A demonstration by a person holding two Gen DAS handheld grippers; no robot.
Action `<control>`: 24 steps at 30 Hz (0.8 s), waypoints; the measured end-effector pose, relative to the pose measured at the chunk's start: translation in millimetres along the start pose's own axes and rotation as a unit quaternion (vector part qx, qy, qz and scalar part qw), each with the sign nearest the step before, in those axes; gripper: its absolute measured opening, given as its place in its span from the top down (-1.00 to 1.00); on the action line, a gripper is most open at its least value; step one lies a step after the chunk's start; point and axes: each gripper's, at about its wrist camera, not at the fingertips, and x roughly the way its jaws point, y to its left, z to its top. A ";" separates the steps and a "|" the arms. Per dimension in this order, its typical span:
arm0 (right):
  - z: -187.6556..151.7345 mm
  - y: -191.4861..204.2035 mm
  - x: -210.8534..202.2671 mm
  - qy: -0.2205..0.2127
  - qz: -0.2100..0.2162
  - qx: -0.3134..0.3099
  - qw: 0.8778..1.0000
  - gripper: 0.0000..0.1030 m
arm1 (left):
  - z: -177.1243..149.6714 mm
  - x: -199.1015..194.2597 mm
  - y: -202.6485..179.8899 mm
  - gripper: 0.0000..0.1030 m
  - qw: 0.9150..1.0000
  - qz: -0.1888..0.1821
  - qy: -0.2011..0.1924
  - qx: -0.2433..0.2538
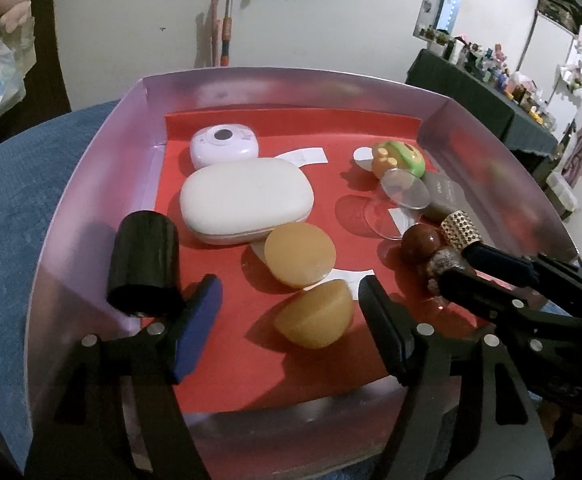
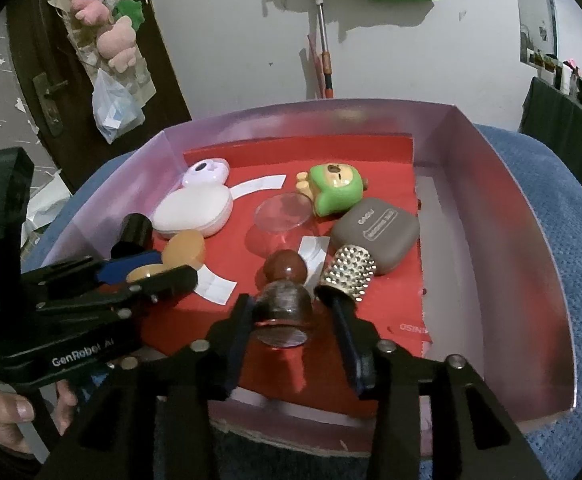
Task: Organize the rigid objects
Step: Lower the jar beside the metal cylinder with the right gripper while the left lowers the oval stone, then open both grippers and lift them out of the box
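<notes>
A shallow silver-walled box lined in red holds the objects. My left gripper is open, with an amber dome lying loose between its fingers. An amber disc sits just beyond it, and a black cylinder stands by the left finger. My right gripper is open around a brown bell-shaped knob. Its left pad is close to the knob and its right pad stands slightly off it. A gold studded cylinder lies against the right finger.
Further back lie a white oval case, a small white round device, a green bear toy, a clear disc and a grey case. A hand grips the left tool. Blue cloth surrounds the box.
</notes>
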 end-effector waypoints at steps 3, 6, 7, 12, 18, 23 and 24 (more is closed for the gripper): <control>-0.3 1.6 -3.8 -0.005 0.000 -0.002 1.000 0.08 | -1.2 -1.7 -0.3 -0.35 1.000 0.002 -0.001 0.000; -0.8 4.7 -8.8 -0.011 0.000 -0.006 1.000 0.08 | -2.1 -5.2 -1.7 -0.35 1.000 0.007 -0.005 0.003; -1.0 6.0 -10.6 -0.013 -0.001 -0.008 1.000 0.07 | -2.6 -7.1 -2.1 -0.35 1.000 0.008 -0.008 0.003; -2.2 9.9 -18.7 -0.024 -0.002 -0.011 1.000 -0.07 | -4.8 -16.7 -3.5 -0.35 1.000 0.006 -0.017 0.001; -5.0 9.2 -28.3 -0.034 0.002 -0.002 0.999 -0.17 | -11.0 -25.0 -4.8 -0.35 1.000 0.006 -0.025 -0.002; -9.6 8.3 -34.4 -0.043 0.005 0.008 0.999 -0.27 | -16.8 -31.7 -5.1 -0.35 0.999 0.006 -0.032 -0.007; -10.3 8.2 -35.5 -0.044 0.006 0.009 0.999 -0.31 | -18.0 -32.5 -5.4 -0.35 0.999 0.007 -0.033 -0.007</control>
